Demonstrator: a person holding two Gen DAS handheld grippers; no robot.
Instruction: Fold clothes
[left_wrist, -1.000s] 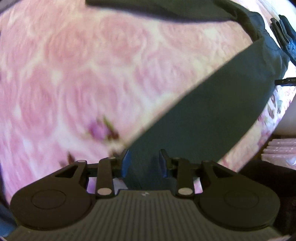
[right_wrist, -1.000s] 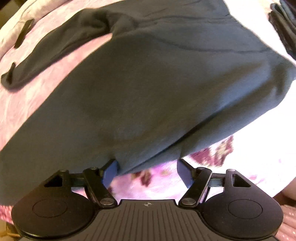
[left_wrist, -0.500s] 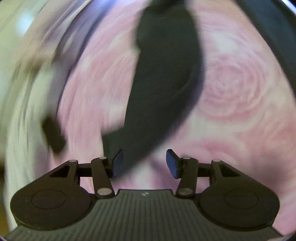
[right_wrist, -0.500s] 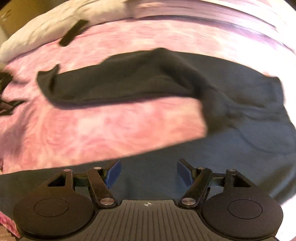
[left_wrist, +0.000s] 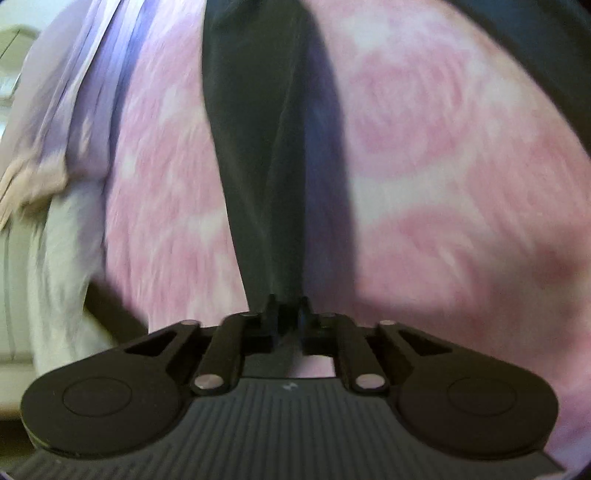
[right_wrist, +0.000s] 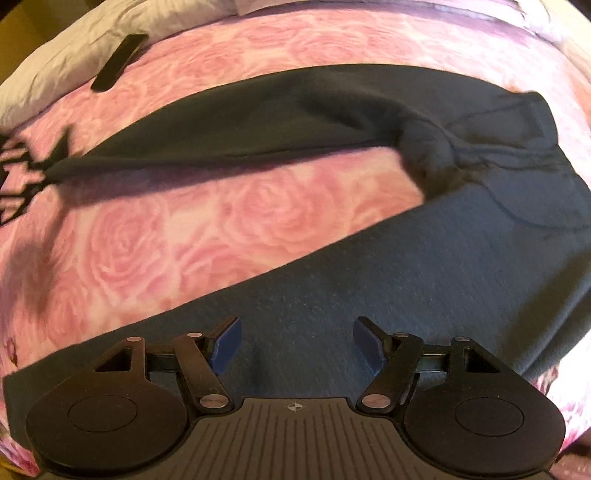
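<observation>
A dark grey pair of sweatpants lies on a pink rose-patterned blanket. One leg stretches to the left; the other lies under my right gripper, which is open and empty just above the fabric. In the left wrist view my left gripper is shut on the cuff end of the stretched leg, which runs away from it, taut and slightly lifted. The left gripper also shows at the left edge of the right wrist view, at that cuff.
A white sheet or pillow lies at the bed's far left edge, with a small dark flat object on it. Lilac and cream bedding borders the blanket in the left wrist view.
My left gripper swung over to the far leg's cuff and closed on it. My right gripper stayed open and moved forward over the near leg.
</observation>
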